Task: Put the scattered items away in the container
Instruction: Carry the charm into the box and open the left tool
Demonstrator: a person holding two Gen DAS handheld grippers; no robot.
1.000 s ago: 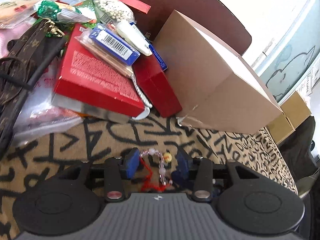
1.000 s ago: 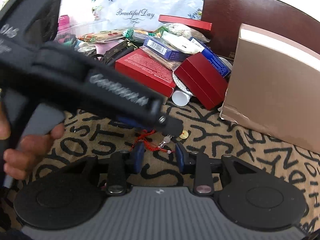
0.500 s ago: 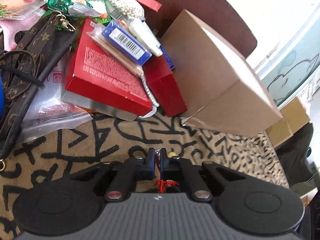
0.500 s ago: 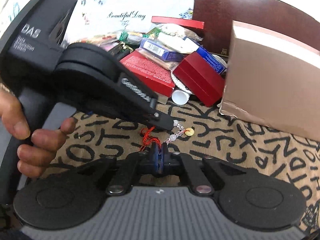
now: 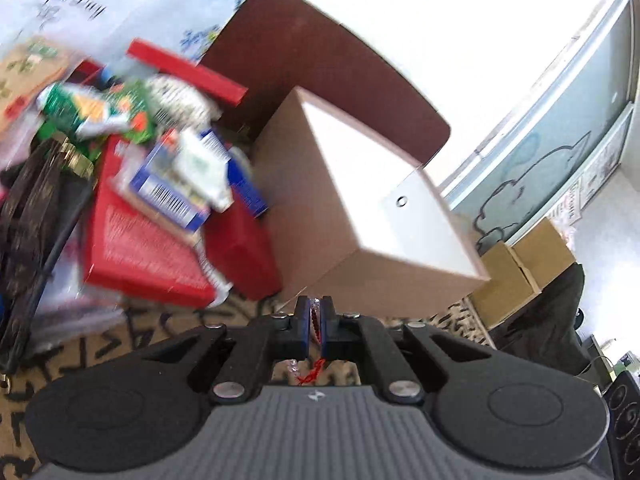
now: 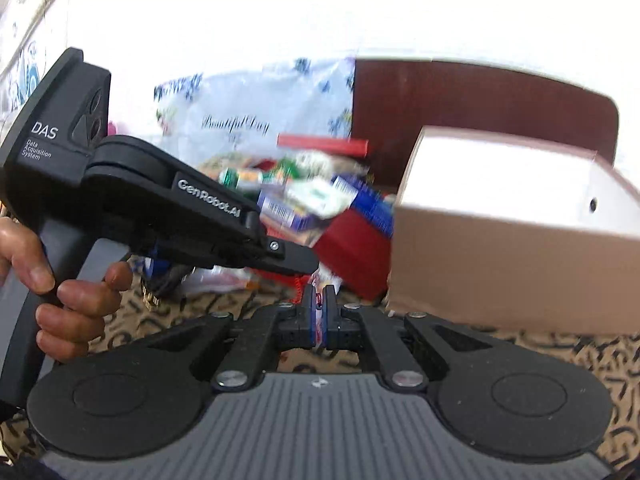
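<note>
Pinching the same red-corded bead bracelet [image 5: 315,322] from both ends, the left gripper [image 5: 315,316] and the right gripper [image 6: 319,312] were each clamped tight, blue pads nearly together with just cord and beads between them. In the left wrist view a red tassel dangled below the pads at lower centre; in the right wrist view the left tool's black jaw sat just above and left of the right pads, with the person's hand [image 6: 60,300] on its handle at the left edge.

Further out, the open tan cardboard box [image 5: 372,216] with its white inside filled the middle right, near the grippers. The pile of red boxes and packets [image 5: 160,200] sat to its left, everything on the tan letter-print cloth [image 6: 560,352].

My worry: two tools on one thin string. If they drift apart, I'd guess the cord snaps or slips out and beads scatter. If only one lets go over the box, it could snag on the rim.
</note>
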